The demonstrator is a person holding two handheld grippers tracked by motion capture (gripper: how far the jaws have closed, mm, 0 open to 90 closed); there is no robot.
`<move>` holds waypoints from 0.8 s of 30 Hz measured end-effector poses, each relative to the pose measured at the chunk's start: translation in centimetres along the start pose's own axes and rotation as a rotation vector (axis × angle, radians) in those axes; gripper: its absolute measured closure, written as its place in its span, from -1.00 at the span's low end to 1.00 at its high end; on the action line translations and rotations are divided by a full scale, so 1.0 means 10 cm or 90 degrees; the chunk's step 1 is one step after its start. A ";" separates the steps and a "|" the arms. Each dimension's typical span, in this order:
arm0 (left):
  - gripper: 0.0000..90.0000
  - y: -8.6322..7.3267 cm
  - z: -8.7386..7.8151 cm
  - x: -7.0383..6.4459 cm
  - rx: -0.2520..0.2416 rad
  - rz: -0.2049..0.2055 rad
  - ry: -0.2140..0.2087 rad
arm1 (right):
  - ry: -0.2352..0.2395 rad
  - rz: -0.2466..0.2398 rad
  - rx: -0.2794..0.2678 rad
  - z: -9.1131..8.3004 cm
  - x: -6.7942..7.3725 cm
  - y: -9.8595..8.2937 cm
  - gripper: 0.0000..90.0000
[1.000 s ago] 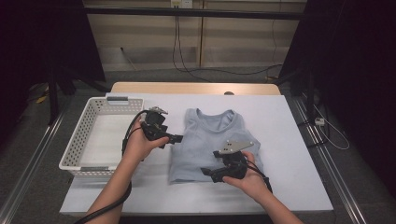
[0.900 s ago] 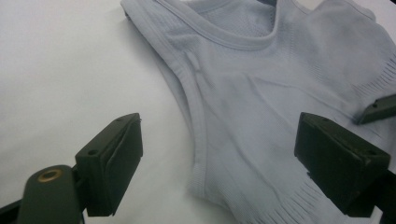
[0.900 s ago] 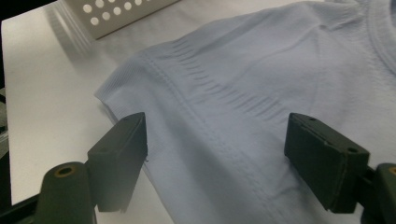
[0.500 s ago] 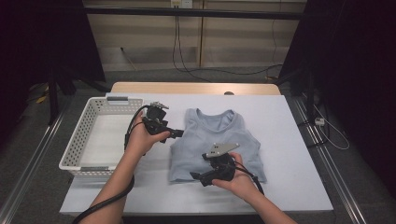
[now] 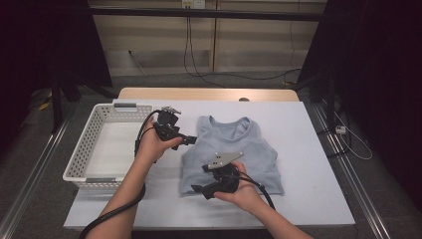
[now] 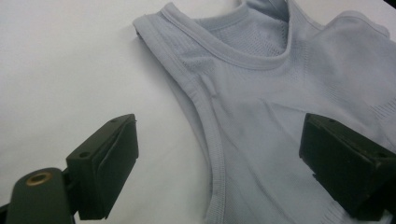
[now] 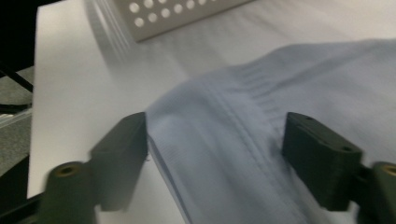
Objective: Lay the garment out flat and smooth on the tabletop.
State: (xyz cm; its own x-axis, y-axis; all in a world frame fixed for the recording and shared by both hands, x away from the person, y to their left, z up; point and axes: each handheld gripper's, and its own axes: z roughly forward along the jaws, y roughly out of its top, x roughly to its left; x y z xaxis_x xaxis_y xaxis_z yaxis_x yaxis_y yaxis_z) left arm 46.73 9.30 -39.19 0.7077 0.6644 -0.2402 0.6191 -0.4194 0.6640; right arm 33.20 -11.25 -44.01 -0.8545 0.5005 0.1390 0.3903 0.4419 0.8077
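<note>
Item: pale blue sleeveless knit top (image 5: 234, 154), lying flat at the middle of the white table (image 5: 308, 164), neckline far. Left gripper (image 5: 188, 141) is hovering wide open over the left armhole edge; right gripper (image 5: 199, 189) is straddling the near-left hem corner, jaws spread, gripping nothing (view blurred). White perforated plastic basket (image 5: 79, 159) is waiting left. Progress, judged: grasp not yet made; lifting or folding remaining.

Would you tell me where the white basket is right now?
In the high view, the white basket sits on the table's left side, just left of the left gripper and the grey tank top.
</note>
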 end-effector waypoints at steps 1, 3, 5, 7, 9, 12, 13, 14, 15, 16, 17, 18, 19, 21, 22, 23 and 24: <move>-0.73 0.00 -0.01 0.00 0.000 0.000 0.000 | 0.004 -0.005 0.001 0.01 0.01 0.01 -0.33; -0.73 0.00 -0.01 0.00 -0.006 -0.003 0.002 | 0.005 -0.018 0.006 0.02 0.04 0.01 -0.26; -0.73 0.01 -0.03 0.00 -0.002 0.002 0.002 | 0.001 -0.022 0.011 0.03 0.05 0.01 -0.23; -0.73 0.00 -0.03 0.00 -0.004 0.001 0.002 | -0.004 -0.022 0.004 0.03 0.05 0.00 -0.21; -0.73 0.00 -0.03 0.00 -0.003 0.001 0.001 | -0.003 -0.019 0.000 0.01 0.05 0.02 -0.22; -0.73 0.00 -0.04 0.01 -0.003 -0.002 0.002 | 0.003 -0.020 -0.008 -0.03 0.06 0.04 -0.19; -0.73 0.00 -0.04 0.01 -0.002 -0.002 0.001 | 0.011 -0.017 -0.009 -0.04 0.06 0.05 -0.17; -0.73 0.00 -0.04 0.01 -0.001 -0.002 0.001 | 0.012 -0.018 -0.007 -0.04 0.07 0.05 -0.18; -0.73 0.01 -0.03 0.00 -0.007 -0.009 0.000 | 0.012 -0.024 -0.004 -0.04 0.08 0.05 -0.17; -0.73 0.01 -0.03 0.00 -0.006 -0.008 0.001 | 0.018 -0.025 0.000 -0.03 0.08 0.04 -0.13; -0.73 0.01 -0.03 0.00 -0.004 -0.005 0.002 | 0.026 -0.026 0.006 -0.01 0.08 0.04 -0.12; -0.73 0.02 -0.03 0.00 -0.005 -0.007 0.001 | 0.032 -0.029 0.014 0.01 0.09 0.02 -0.11; -0.73 0.02 -0.03 0.00 -0.001 -0.003 0.000 | 0.038 -0.031 0.020 0.04 0.09 0.01 -0.08; -0.73 0.02 -0.03 0.01 -0.001 -0.007 0.001 | 0.046 -0.031 0.034 0.10 0.09 -0.02 -0.06; -0.73 0.02 -0.02 0.01 -0.005 -0.013 0.001 | 0.048 -0.026 0.041 0.12 0.09 -0.04 -0.06; -0.73 0.02 -0.02 0.02 -0.003 -0.013 0.002 | 0.048 -0.029 0.047 0.15 0.09 -0.06 -0.08; -0.73 0.01 -0.02 0.03 -0.003 -0.016 0.004 | 0.044 -0.030 0.055 0.18 0.09 -0.07 -0.10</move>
State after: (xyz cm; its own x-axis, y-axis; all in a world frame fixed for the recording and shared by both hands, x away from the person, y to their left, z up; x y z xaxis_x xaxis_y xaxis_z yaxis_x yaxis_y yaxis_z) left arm 46.97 9.53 -39.06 0.6906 0.6778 -0.2524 0.6344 -0.3999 0.6615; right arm 32.81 -9.81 -45.50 -0.8929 0.4269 0.1432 0.3744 0.5275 0.7626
